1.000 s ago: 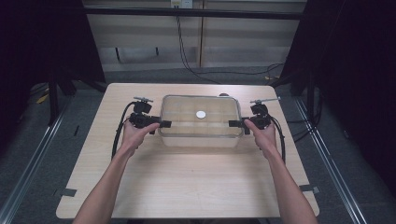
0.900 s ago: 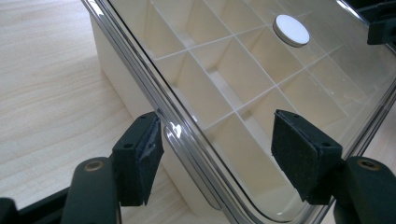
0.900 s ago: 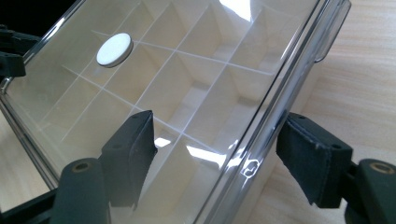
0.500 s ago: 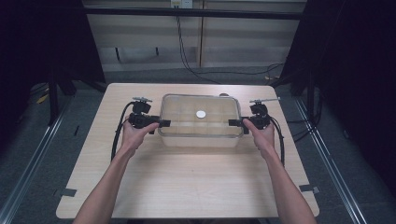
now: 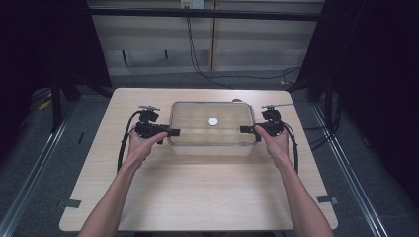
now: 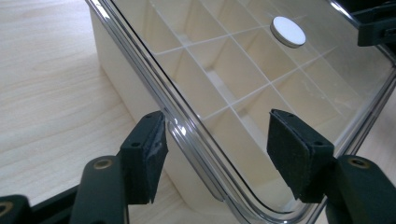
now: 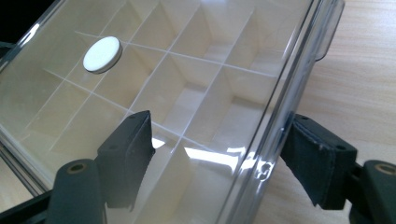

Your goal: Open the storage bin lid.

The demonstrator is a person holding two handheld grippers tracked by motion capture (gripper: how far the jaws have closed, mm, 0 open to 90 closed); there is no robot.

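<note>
A clear plastic box (image 5: 197, 143) with a transparent lid (image 5: 192, 118) stands at the middle back of the table; inside are several cream compartments. A white round disc (image 5: 213, 121) sits at the lid's centre, disc (image 6: 288, 31), disc (image 7: 102, 54). My left gripper (image 5: 173, 132) is at the box's left end and my right gripper (image 5: 244, 130) at its right end. Both are open. In the left gripper view the jaws of my left gripper (image 6: 215, 126) straddle the lid's rim (image 6: 187, 126) with gaps on both sides. The right gripper (image 7: 217, 126) straddles the opposite rim (image 7: 273, 126) the same way.
The light wooden table (image 5: 197, 192) has bare room in front of the box and at both sides. A clear latch tab (image 7: 328, 32) hangs on the box's side. Black cables (image 5: 121, 148) loop from each gripper. Dark curtains and floor rails flank the table.
</note>
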